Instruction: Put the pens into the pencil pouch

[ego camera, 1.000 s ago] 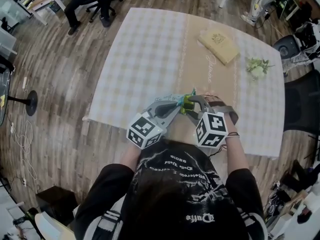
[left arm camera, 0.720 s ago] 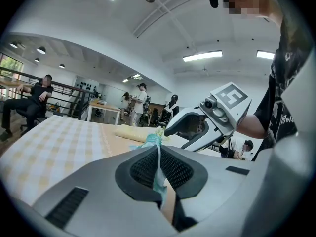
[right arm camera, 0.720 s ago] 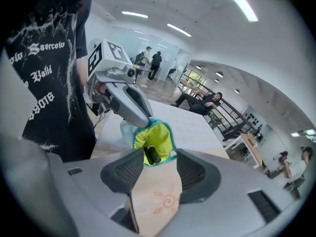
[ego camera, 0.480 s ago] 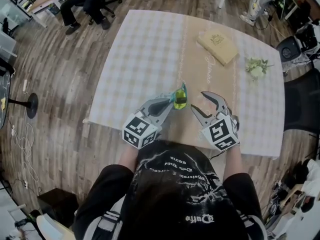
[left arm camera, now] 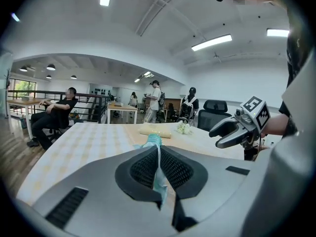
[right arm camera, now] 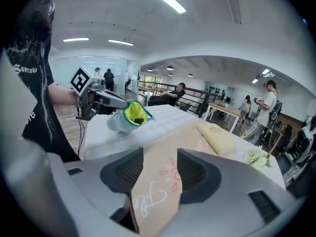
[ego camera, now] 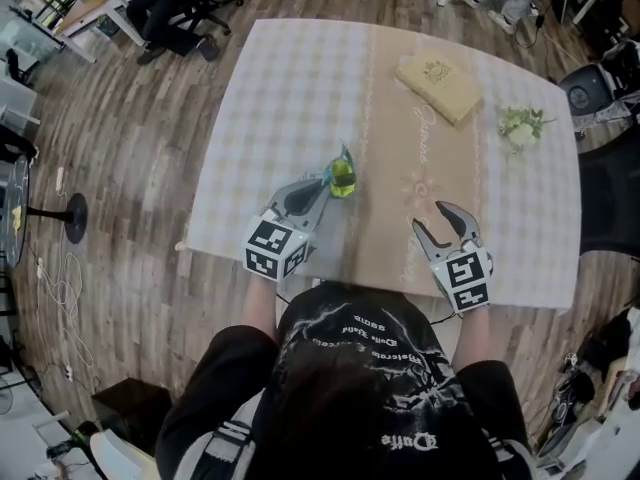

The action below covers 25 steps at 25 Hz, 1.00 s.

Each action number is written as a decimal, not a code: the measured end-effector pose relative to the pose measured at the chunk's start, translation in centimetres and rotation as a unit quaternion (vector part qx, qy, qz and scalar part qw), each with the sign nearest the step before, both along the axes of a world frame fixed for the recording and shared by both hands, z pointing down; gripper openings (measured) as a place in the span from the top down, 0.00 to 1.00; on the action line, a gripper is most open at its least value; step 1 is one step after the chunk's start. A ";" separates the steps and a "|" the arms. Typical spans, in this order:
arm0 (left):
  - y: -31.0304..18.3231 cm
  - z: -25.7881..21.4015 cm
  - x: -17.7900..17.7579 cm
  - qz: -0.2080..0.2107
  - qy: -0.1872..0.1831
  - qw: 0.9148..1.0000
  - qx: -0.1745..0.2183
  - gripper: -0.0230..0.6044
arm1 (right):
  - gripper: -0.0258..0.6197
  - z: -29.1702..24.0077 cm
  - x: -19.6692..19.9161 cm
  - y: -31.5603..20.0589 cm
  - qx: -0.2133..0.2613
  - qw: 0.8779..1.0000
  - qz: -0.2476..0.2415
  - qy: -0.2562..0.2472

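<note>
The left tool [ego camera: 325, 186], jaws nearly together, pinches the teal pencil pouch [ego camera: 342, 177] over the desk [ego camera: 290, 98]; the right tool [ego camera: 430, 218], jaws just opened wide, is empty.

The pencil pouch [ego camera: 342, 176] is a small soft bag, pale teal outside with a bright yellow-green lining, and its mouth gapes open toward the right. It is pinched by one edge in the closed jaws of the left gripper [ego camera: 325, 184], over the near-left part of the table [ego camera: 280, 98]. A small dark thing [right arm camera: 139, 120] shows inside the mouth, too small to tell whether it is a pen.
</note>
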<state>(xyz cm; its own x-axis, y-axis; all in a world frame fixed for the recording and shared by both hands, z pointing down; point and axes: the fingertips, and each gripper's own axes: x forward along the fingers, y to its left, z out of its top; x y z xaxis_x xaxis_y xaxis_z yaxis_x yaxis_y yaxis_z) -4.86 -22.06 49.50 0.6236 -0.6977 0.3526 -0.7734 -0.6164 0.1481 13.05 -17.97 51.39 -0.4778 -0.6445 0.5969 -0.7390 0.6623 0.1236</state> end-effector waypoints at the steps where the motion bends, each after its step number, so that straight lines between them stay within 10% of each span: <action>1: 0.2 0.5 -0.1 -0.001 -0.001 1.000 -0.002 0.91 | 0.62 0.4 0.4 0.8 -0.003 1.000 0.010 -0.004; 25: 3.7 10.8 4.4 -0.058 0.045 0.985 -0.156 0.91 | 0.60 3.8 0.7 4.9 -0.038 0.998 0.040 0.001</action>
<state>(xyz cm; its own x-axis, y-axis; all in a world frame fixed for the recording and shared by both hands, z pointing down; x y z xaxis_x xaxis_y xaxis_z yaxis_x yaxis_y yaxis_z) -0.44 -18.35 60.29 0.5843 -0.6328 0.5081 -0.8112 -0.4372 0.3883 13.80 -13.06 55.21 -0.4259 -0.6335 0.6459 -0.7895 0.6090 0.0767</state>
